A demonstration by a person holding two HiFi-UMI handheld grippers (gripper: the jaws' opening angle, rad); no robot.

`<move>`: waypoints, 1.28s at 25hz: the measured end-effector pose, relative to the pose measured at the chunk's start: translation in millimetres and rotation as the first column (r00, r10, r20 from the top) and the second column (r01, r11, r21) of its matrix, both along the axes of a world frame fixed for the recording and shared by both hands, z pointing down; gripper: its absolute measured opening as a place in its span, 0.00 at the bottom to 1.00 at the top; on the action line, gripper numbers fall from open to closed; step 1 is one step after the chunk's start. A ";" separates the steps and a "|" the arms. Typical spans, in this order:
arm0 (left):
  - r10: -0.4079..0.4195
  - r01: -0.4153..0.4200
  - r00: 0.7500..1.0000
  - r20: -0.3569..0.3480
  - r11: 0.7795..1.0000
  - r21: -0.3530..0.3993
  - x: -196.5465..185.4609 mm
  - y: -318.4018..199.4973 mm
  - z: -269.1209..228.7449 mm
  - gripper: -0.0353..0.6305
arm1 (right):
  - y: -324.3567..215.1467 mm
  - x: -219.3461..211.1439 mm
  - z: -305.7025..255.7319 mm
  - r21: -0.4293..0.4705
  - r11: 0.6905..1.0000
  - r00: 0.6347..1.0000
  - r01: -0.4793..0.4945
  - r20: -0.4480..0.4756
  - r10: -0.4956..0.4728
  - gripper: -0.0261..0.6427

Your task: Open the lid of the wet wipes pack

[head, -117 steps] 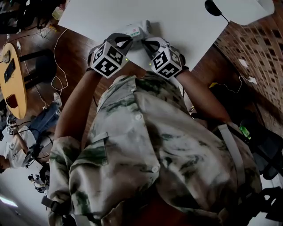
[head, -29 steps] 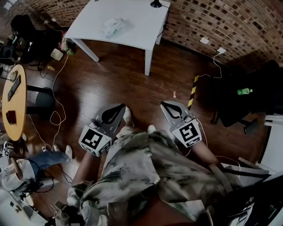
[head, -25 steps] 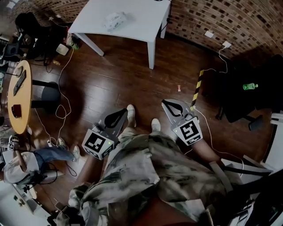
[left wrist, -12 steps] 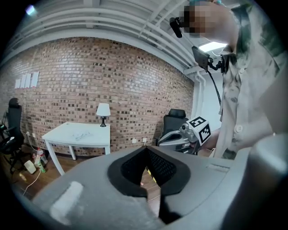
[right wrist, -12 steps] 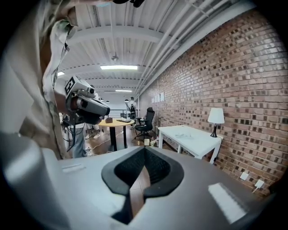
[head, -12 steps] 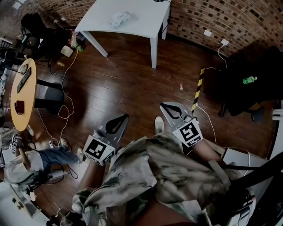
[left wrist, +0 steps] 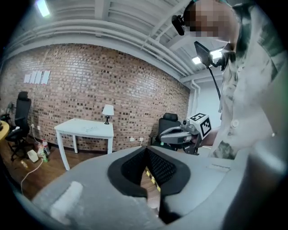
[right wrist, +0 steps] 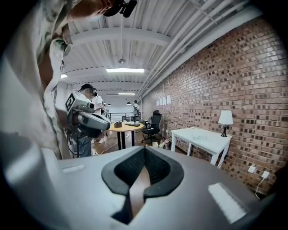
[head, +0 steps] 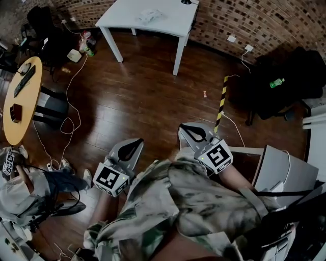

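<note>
The wet wipes pack (head: 151,15) lies on the white table (head: 127,23) at the far top of the head view, a long way from both grippers. My left gripper (head: 138,142) is held low in front of the person's body over the wooden floor, shut and empty. My right gripper (head: 182,128) is beside it, also shut with nothing in it. In the left gripper view the jaws (left wrist: 146,148) meet, and the table (left wrist: 85,128) stands far off by the brick wall. The right gripper view shows its jaws (right wrist: 145,150) touching, with the table (right wrist: 202,134) at the right.
A round wooden table (head: 18,97) and black chairs stand at the left, with cables (head: 69,127) trailing on the floor. A yellow-black strip (head: 221,97) lies on the floor. A green bottle (head: 275,82) rests at the right. A person (head: 20,188) sits lower left.
The grippers have left the wipes pack and the table. The person has backed well away, and the table has kept shrinking toward the top of the head view. Both grippers stay shut.
</note>
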State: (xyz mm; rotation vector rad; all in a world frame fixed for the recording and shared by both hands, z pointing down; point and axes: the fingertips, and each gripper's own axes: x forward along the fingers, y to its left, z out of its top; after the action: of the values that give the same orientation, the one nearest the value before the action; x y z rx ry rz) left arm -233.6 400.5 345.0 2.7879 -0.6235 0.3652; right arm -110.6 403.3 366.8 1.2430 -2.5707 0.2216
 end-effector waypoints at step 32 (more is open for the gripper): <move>0.196 -0.194 0.978 -0.074 0.980 0.039 90.7 237.6 -55.9 0.06 | 246.2 48.8 -34.1 0.087 0.993 0.997 -0.075 -0.011 0.076 0.06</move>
State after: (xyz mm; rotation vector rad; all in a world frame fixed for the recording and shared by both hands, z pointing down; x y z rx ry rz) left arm -143.0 638.0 289.1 2.8855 -0.3418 0.2853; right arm -61.8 649.5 332.7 1.3690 -2.5484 0.1172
